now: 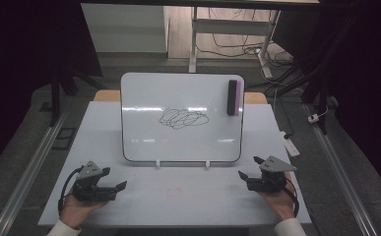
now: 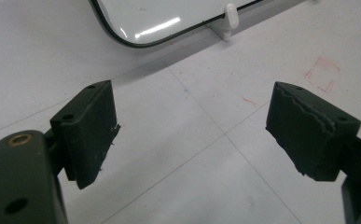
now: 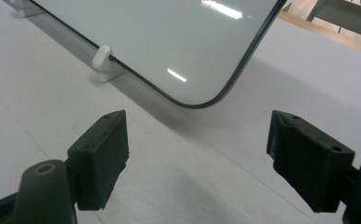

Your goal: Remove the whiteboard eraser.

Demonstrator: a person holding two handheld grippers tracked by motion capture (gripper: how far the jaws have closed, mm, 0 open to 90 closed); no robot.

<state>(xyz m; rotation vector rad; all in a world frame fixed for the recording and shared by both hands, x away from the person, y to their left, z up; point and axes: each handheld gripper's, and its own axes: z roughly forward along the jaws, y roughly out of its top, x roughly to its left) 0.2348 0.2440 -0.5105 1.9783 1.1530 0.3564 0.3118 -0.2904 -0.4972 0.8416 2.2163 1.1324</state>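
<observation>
Whiteboard (image 1: 178, 98) stands tilted back on 2 small white feet (image 1: 157, 163), well ahead of both hand-held grippers and between them across the worktop (image 1: 178, 196). White glossy face, thin dark rim, rounded corners. A loose black scribble (image 1: 183, 118) of overlapping loops sits near the middle of the face. A black eraser (image 1: 233, 97) with a purple edge clings upright to the board's upper corner, on the side of the right hand-held gripper. Ceiling lights glare in short bars across the surface.

Left hand-held gripper (image 1: 115, 179): rests low on the worktop in the person's left hand (image 1: 77, 206), jaws spread wide, nothing between them, pads touching nothing. In the left gripper view (image 2: 190, 123) the board's near rounded corner (image 2: 136, 28) and 1 white foot (image 2: 229, 18) lie ahead, well apart from the pads. Faint red marks (image 2: 322, 72) on the worktop show ahead of the far jaw. Pad edges look ragged.

Right hand-held gripper (image 1: 249, 169): held in the right hand (image 1: 281, 201) just above or on the worktop, jaws likewise wide apart and empty. In the right gripper view (image 3: 197, 149) the board's other lower corner (image 3: 201, 100) hangs ahead between the 2 jaws, not touching; a foot (image 3: 102, 58) sits off ahead of the nearer jaw.

Both hand-held grippers sit near the front edge of the worktop, angled inward toward the board.
</observation>
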